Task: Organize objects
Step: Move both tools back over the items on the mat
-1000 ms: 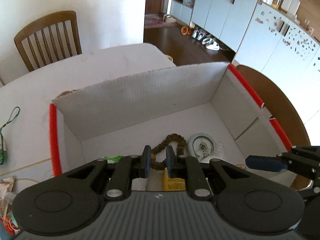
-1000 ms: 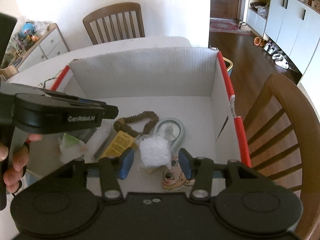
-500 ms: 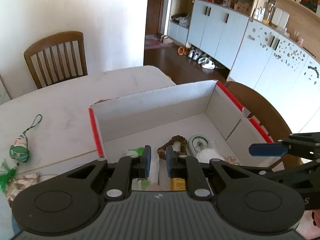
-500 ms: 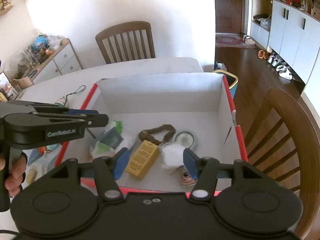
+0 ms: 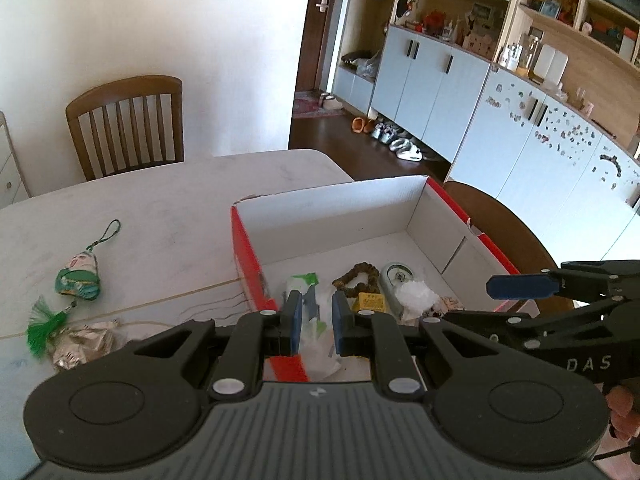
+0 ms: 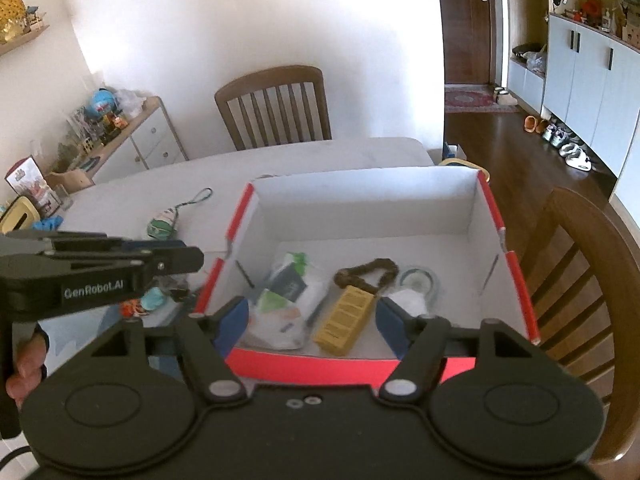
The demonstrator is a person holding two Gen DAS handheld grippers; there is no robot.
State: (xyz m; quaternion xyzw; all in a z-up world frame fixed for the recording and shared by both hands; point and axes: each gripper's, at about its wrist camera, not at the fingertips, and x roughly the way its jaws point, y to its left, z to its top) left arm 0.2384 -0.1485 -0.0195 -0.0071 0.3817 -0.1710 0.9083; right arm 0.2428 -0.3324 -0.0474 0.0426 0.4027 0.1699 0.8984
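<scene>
Box (image 6: 372, 196) is the main thing here, a white cardboard one with red edges, sitting on the pale desk (image 5: 168, 200) near its right-hand end. It's open on top and already has a bunch of stuff on its floor toward the near side: a crinkly plastic packet with green print (image 6: 286, 304), a yellow carton (image 6: 346, 320) lying flat next to it, a brown braided loop (image 6: 368, 272) just behind the carton, a round clear-lidded thing (image 6: 418, 278) and a white fluffy wad (image 5: 416, 298) over by the right wall.

Around the desk: one wooden chair (image 6: 276, 108) pushed in at the far side, another wooden chair (image 6: 584, 264) right up against the box's right wall. Pale blue cupboards (image 5: 432, 80) and shoes on the dark floor are further back.

Outside the box, on the desk to its left, there's a green fabric charm with a cord loop and a green tassel (image 5: 78, 276), and just below it a crumpled silvery wrapper (image 5: 86, 344). A few small colourful bits sit by the box's left corner, partly hidden behind the left tool.

Left tool (image 5: 314, 320) hovers over the box's near-left corner, jaws pressed nearly together, nothing pinched. Right tool (image 6: 312, 320) is above the near wall, jaws opening, and nothing is gripped; the carton and packet just show through the gap below.
</scene>
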